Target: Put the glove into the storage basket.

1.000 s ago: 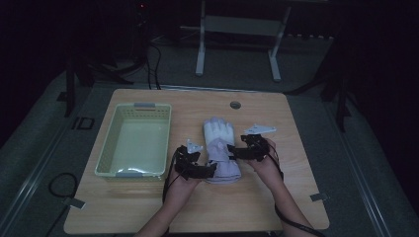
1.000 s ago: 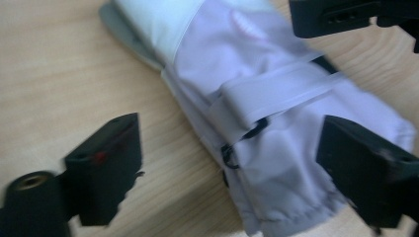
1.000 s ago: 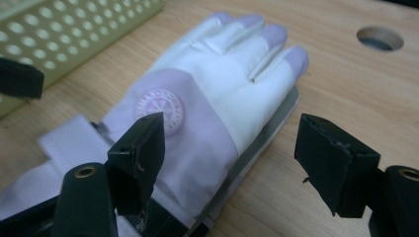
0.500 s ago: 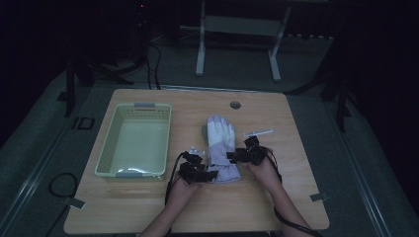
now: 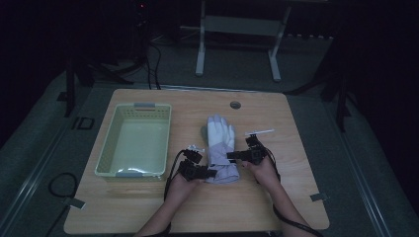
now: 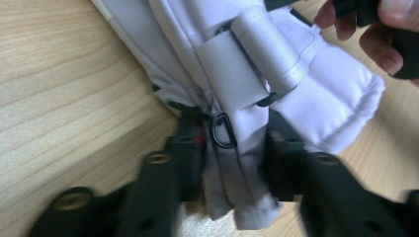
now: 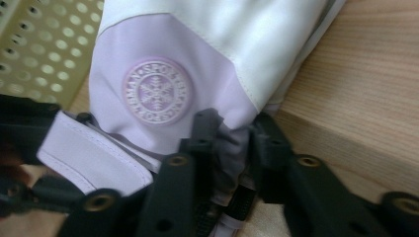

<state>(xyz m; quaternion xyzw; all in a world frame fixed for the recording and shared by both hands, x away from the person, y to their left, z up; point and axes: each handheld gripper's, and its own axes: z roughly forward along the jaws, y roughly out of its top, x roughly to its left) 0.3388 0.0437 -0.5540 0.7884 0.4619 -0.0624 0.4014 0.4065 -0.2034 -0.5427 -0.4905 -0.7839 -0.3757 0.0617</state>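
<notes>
table: wooden table (image 5: 148, 207) carrying everything here
basket: pale green perforated basket (image 5: 132, 143) on the left half, just beside the glove
glove: white and lilac glove (image 5: 220, 143) flat at the table's middle, fingers pointing away from the person, cuff nearest them, round snowflake badge (image 7: 156, 92) on the lilac part
left gripper: left gripper (image 5: 210, 173) at the cuff's left edge, jaws just closing, now pinching a fold of cuff fabric beside a small black ring (image 6: 223, 129)
right gripper: right gripper (image 5: 232, 156) at the glove's right edge, jaws just closing, now nipping bunched lilac fabric
</notes>
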